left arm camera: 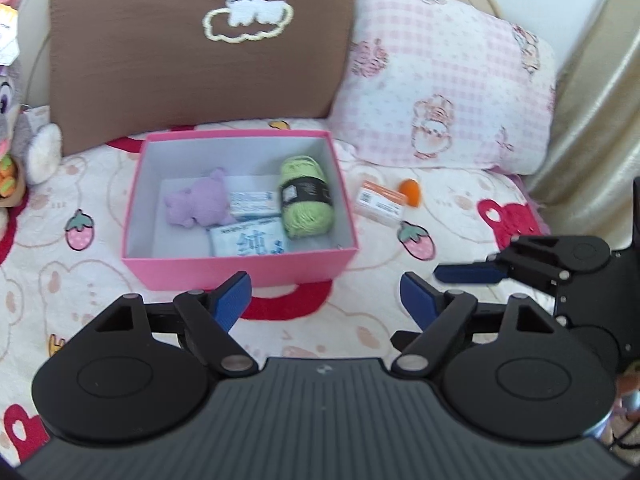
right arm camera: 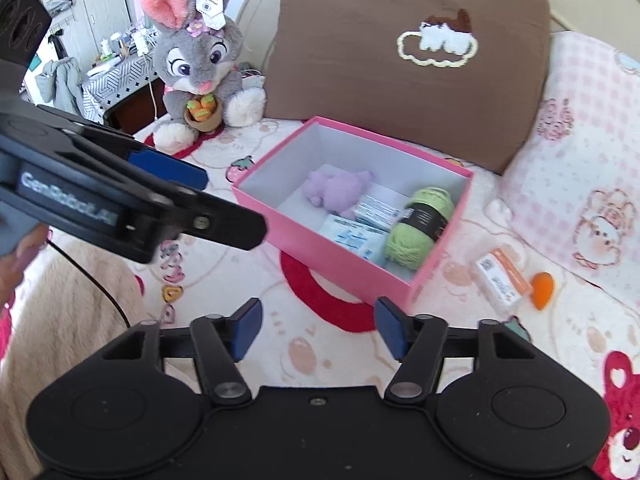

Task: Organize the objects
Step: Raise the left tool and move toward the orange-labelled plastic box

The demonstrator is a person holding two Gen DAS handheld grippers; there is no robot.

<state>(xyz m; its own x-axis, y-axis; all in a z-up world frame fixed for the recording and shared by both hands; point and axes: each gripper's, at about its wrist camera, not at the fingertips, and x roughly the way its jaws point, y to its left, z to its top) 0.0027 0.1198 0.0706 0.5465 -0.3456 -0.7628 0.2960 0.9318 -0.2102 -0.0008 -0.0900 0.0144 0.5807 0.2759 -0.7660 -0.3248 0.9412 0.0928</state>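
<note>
A pink box [left arm camera: 240,270] [right arm camera: 340,266] stands open on the patterned bedspread. Inside lie a purple plush toy [left arm camera: 198,204] [right arm camera: 336,190], a green yarn ball [left arm camera: 306,196] [right arm camera: 420,228] and two white-and-blue packets [left arm camera: 248,242] [right arm camera: 352,236]. To the right of the box lie a small orange-and-white carton [left arm camera: 380,200] [right arm camera: 504,280] and an orange piece [left arm camera: 412,191] [right arm camera: 542,286]. My left gripper [left arm camera: 326,298] hangs open just in front of the box, holding nothing. My right gripper [right arm camera: 320,330] is open and empty too, near the box's front corner.
A brown pillow [right arm camera: 400,60] and a pink checked pillow [left arm camera: 440,80] lean against the headboard behind the box. A grey rabbit plush [right arm camera: 200,68] sits at the back left. The left gripper's body [right arm camera: 120,200] fills the left of the right wrist view.
</note>
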